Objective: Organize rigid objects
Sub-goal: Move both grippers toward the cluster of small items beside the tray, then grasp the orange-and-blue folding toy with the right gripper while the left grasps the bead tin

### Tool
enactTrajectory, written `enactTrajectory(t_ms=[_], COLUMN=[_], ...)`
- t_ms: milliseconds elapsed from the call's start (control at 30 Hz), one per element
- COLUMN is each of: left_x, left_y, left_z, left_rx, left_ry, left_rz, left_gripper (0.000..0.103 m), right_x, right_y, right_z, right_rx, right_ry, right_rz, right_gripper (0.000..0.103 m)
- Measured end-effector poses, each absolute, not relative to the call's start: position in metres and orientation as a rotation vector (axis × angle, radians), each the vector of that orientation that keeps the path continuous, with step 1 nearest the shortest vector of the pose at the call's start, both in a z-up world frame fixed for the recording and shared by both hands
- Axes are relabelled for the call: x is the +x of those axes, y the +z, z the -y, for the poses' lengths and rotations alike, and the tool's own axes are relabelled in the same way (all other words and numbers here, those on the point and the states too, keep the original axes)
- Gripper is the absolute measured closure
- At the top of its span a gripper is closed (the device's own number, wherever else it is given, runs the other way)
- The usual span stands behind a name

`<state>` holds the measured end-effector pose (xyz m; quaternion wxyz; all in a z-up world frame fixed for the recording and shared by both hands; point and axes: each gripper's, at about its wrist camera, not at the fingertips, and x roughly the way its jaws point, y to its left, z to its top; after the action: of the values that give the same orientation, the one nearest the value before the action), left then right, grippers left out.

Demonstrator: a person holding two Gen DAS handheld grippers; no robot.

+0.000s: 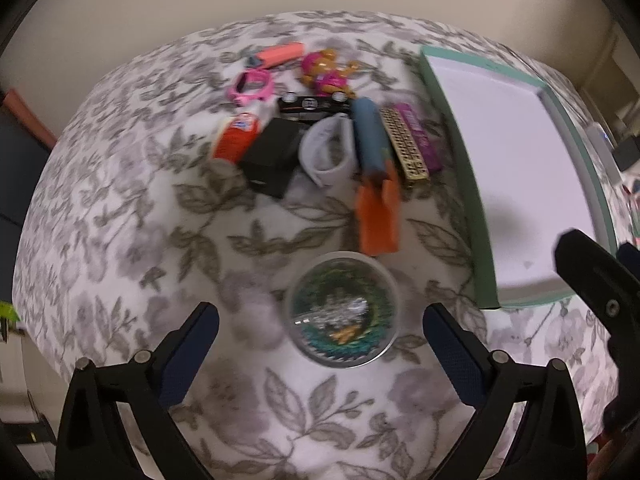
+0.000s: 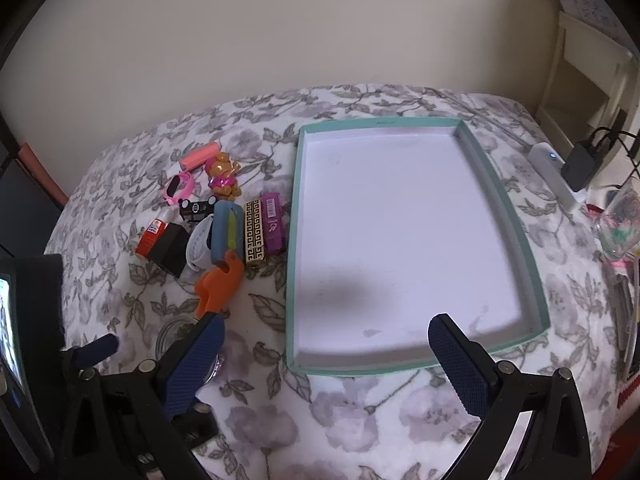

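While our left gripper [image 1: 320, 336] hangs spread wide over the clear round container [image 1: 343, 310], that container sits on the floral cover [image 1: 120, 216] between the two pads, touching neither.

Beyond it we see the cluster of items: an orange piece [image 1: 378, 216] nearest, then a blue-grey case [image 1: 370, 140], a white band [image 1: 328, 150], a black box [image 1: 272, 156], a glue bottle [image 1: 234, 138], a gold patterned bar [image 1: 406, 146], a purple bar [image 1: 422, 136], a pink watch [image 1: 252, 86] and a toy figure [image 1: 326, 72]. Our right gripper [image 2: 326, 364], also parted and holding nothing, hovers at the near edge of the teal tray [image 2: 294, 208], just right of the cluster. Nothing lies between the left pads and the container.
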<state>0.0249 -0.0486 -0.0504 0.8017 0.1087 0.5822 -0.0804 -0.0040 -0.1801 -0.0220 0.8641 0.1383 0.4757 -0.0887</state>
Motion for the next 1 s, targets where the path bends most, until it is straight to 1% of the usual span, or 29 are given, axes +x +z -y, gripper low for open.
enactTrajectory(t_ms=[67,133,267,300,333,667,1000], left_x=[0.027,0.030,0.035,0.036,0.037,0.048,0.075], left_y=[-0.055,-0.060,-0.068,-0.068,-0.068,-0.070,-0.054], left_z=[0.053,0.055,0.051,0.050,0.049,0.038,-0.011], left_rx=[0.248,0.249,0.217,0.208,0.185,0.117,-0.032], left_ry=[-0.178,-0.178,-0.167,-0.172,-0.193,-0.204,-0.060], left_rz=[-1.259,-1.277,-1.310,-1.312,-1.320,-1.349,-1.300], left_gripper=[0.009,0.016,0.017,0.022,0.032,0.032,0.032], right_x=[-0.001,0.002,0.007,0.009,0.011,0.028,0.051], right_y=[-0.024,-0.025,-0.024,-0.023,-0.023,-0.019,-0.023], right_z=[0.179,0.179,0.179,0.178,0.177,0.173,0.155], right_rx=[0.292,0.293,0.294,0.296,0.296,0.308,0.283], right_ry=[-0.185,-0.185,-0.182,-0.180,-0.175,-0.161,-0.095], right_rz=[-1.004,-1.007,-1.008,-1.009,-1.007,-0.999,-1.000], right_gripper=[0.000,0.000,0.000,0.000,0.000,0.000,0.000])
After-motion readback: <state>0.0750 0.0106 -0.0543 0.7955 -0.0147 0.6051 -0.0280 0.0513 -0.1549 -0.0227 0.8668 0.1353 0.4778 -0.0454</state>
